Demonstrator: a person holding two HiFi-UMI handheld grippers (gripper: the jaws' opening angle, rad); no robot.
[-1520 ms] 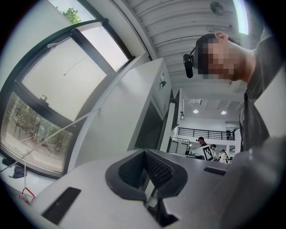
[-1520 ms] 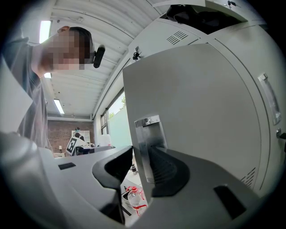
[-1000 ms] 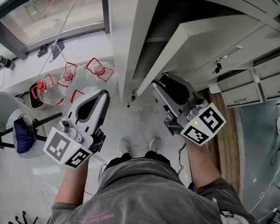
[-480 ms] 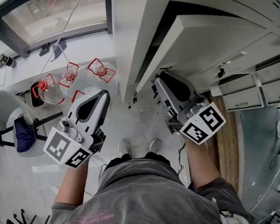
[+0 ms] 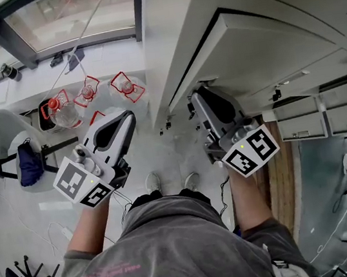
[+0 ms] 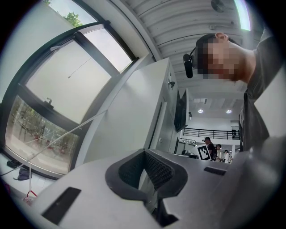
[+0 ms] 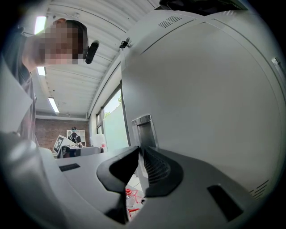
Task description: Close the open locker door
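The open grey locker door (image 5: 214, 63) swings out from the locker bank (image 5: 164, 18) toward me. My right gripper (image 5: 194, 98) sits at the door's free edge. In the right gripper view the door (image 7: 201, 89) fills the right side, and its edge, with the recessed handle (image 7: 144, 129), runs down between the jaws. The right gripper (image 7: 138, 154) has just been closing and now pinches that edge. My left gripper (image 5: 128, 117) hangs apart at the left, shut and empty. The left gripper view shows its jaws (image 6: 143, 156) facing the locker's plain side (image 6: 134, 116).
Several water jugs with red handles (image 5: 88, 92) stand on the floor below a large window (image 5: 63, 21). At the left, a chair (image 5: 15, 146) carries a dark bag. Closed lower lockers (image 5: 301, 121) lie to the right. My shoes (image 5: 154, 182) are just behind the grippers.
The right gripper has edged up to the door's free edge and its jaws have drawn together on it. The door stands a little differently in the head view. The left gripper has stayed put.
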